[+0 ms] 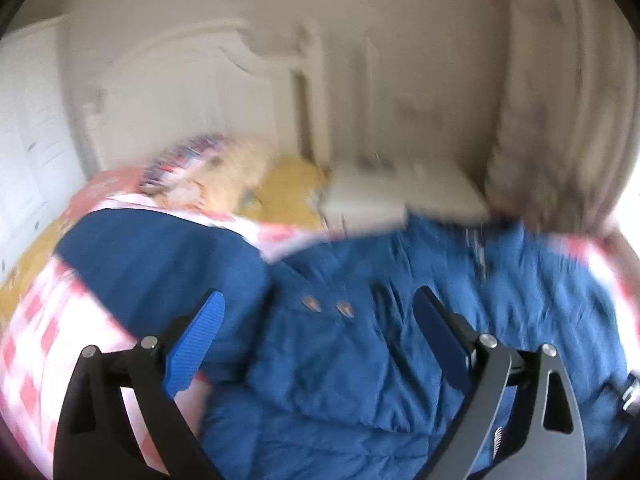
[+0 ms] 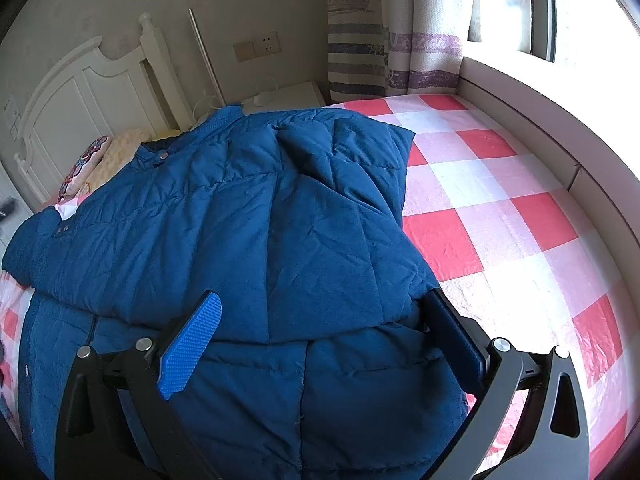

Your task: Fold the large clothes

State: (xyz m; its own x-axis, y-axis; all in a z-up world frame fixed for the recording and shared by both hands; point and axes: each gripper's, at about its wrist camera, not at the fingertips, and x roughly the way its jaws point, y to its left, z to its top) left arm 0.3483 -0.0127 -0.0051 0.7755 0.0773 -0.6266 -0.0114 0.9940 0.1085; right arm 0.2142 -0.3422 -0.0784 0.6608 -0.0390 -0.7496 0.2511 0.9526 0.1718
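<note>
jacket (image 2: 248, 216) spread on bed (image 2: 500, 208), pillow (image 2: 86, 168) behind it, headboard (image 2: 80, 104) beyond

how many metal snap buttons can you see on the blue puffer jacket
3 in the right wrist view: one metal snap button at the collar of the blue puffer jacket, and a pair on the sleeve cuff at left. Folds may hide more.

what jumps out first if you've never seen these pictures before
A big blue puffer jacket fills the middle of both views, spread over a bed with a loud red, pink and white checked sheet that runs to the right toward a bright window. In the foreground of each view a gripper frames the jacket, the left gripper and right gripper both open with blue pads. A white headboard stands behind, upper left.
</note>
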